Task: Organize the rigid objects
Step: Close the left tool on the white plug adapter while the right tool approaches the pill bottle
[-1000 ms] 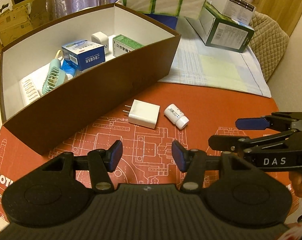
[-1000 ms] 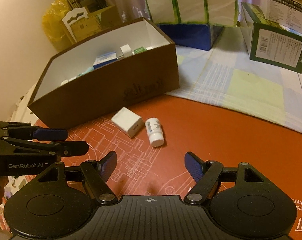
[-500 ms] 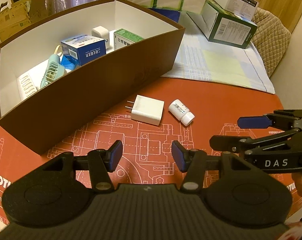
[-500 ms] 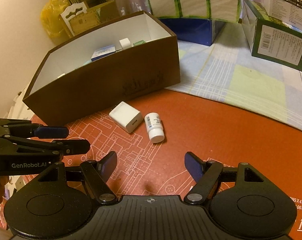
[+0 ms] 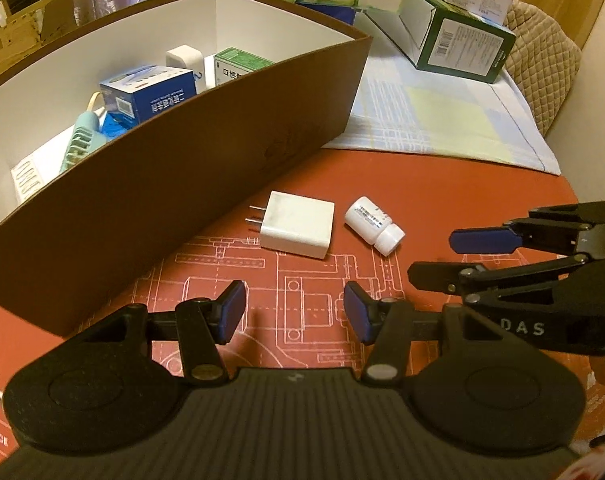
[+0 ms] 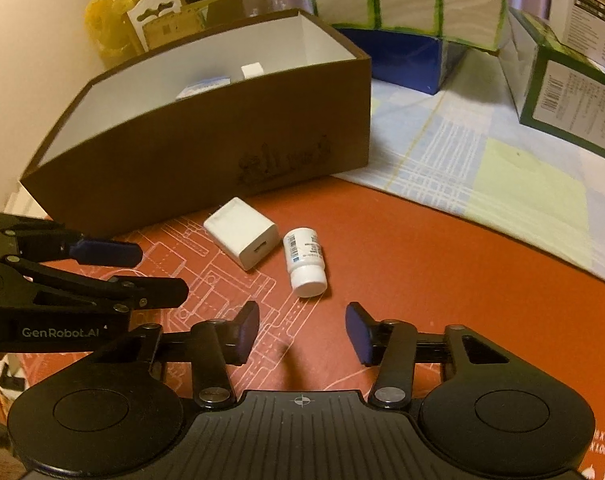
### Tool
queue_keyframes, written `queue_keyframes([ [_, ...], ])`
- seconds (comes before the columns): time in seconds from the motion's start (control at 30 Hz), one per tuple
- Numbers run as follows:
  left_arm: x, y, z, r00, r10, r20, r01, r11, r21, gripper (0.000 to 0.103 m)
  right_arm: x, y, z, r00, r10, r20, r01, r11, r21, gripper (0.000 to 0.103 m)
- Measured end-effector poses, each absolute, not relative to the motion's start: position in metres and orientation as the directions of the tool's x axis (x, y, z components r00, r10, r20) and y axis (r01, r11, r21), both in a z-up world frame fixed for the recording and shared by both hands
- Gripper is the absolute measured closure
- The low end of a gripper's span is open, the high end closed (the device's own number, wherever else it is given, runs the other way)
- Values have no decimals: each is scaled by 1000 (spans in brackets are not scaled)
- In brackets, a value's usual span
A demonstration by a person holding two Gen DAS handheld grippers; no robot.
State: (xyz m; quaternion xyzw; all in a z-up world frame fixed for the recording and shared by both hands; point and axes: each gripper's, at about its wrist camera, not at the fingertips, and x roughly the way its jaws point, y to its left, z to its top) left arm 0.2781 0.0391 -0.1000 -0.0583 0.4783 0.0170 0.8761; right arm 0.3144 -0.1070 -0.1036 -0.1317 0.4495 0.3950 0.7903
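A white plug charger (image 5: 298, 224) (image 6: 242, 238) and a white pill bottle (image 5: 372, 224) (image 6: 304, 258) lie side by side on the red mat, in front of the brown box (image 5: 182, 168) (image 6: 206, 140). My left gripper (image 5: 294, 312) hovers open just short of the charger, nothing between its pads. My right gripper (image 6: 302, 330) points at the bottle's cap; its jaws are closing with nothing between them. Each gripper shows from the side in the other's view: the right gripper (image 5: 458, 258), the left gripper (image 6: 138, 272). Inside the box lie a blue carton (image 5: 150, 94), a green carton (image 5: 234, 66) and a teal fan (image 5: 80, 146).
A checked cloth (image 5: 430, 124) covers the table behind the mat. On it stand a dark green carton (image 5: 462, 52) and green-edged white packs (image 6: 406, 0) on a blue box (image 6: 406, 60). A quilted chair back (image 5: 542, 64) is at the far right.
Both grippers have sunk toward the mat, so the charger and bottle look nearer. The right gripper's jaws have narrowed. Charger and bottle have not moved.
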Motion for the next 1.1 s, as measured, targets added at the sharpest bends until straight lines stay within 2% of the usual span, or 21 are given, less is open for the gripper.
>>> queue_keyframes([
  [0.47, 304, 46, -121, 544, -29, -839, -26, 998, -52, 53, 337, -82, -126, 286, 495, -821, -764, 635, 116, 68],
  [0.73, 314, 42, -124, 575, -65, -815, 34, 998, -55, 52, 346, -81, -136, 275, 475, -836, -756, 644, 117, 79],
  [0.97, 328, 37, -130, 575, -58, -816, 59, 998, -30, 51, 352, -88, -137, 285, 469, -836, -738, 664, 121, 80],
  [1.1, 329, 35, -132, 581, -46, -813, 66, 998, -10, 57, 352, -90, -137, 287, 467, -836, -738, 665, 118, 80],
])
